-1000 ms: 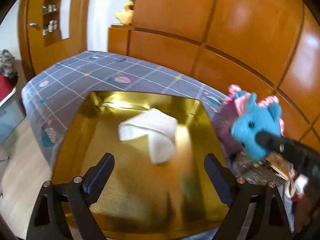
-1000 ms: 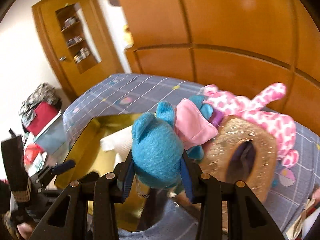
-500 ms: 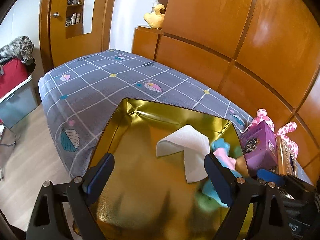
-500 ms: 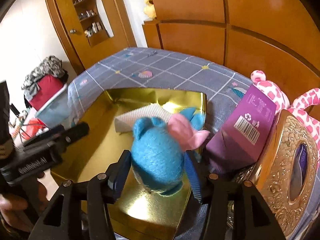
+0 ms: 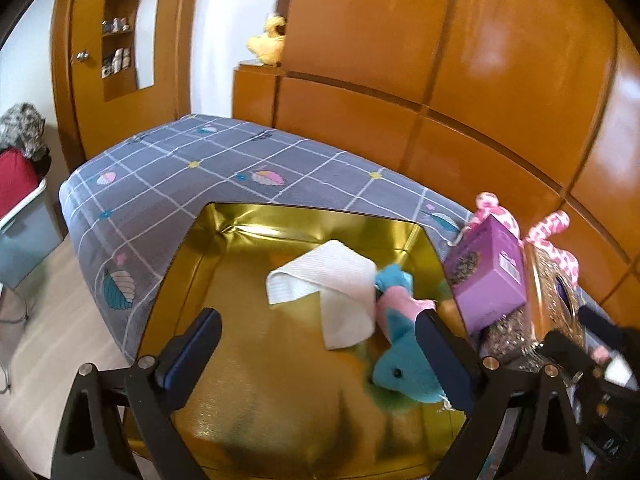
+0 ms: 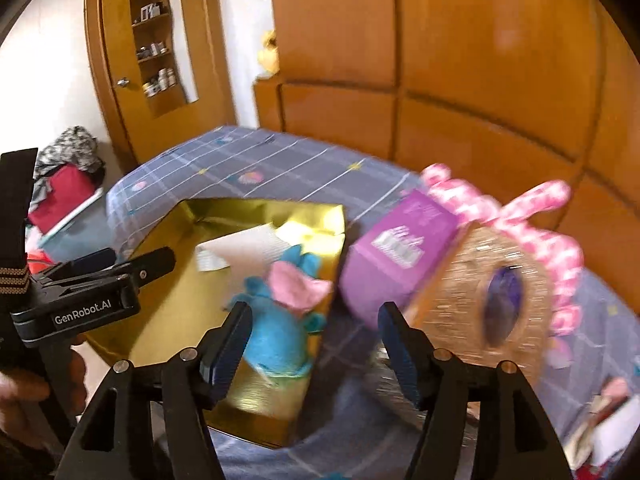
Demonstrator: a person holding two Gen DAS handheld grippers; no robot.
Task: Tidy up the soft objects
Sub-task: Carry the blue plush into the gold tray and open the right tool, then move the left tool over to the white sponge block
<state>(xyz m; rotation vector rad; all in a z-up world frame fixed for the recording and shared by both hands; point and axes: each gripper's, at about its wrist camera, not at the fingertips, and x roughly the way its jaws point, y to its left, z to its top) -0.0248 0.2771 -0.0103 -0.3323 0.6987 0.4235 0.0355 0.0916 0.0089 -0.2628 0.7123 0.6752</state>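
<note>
A blue plush toy with pink parts (image 5: 402, 364) lies in the gold box (image 5: 280, 216) at its right side, next to a folded white cloth (image 5: 332, 284). It also shows in the right wrist view (image 6: 280, 328), with the gold box (image 6: 256, 210) and the cloth (image 6: 240, 246). My left gripper (image 5: 316, 356) is open and empty above the box's near part. My right gripper (image 6: 316, 344) is open and empty, just behind the plush. A pink spotted plush (image 5: 560, 252) lies behind the purple carton.
A purple carton (image 5: 488, 276) and a gold glittery tin (image 6: 480, 292) stand right of the gold box on the grey checked bedspread (image 5: 180, 172). Wooden wardrobe panels (image 5: 440, 80) rise behind the bed. A red bag (image 5: 16, 180) sits on the floor at left.
My right gripper carried the blue plush over the gold box, opened and let it go; the plush now lies in the box. The right gripper has drawn back.
</note>
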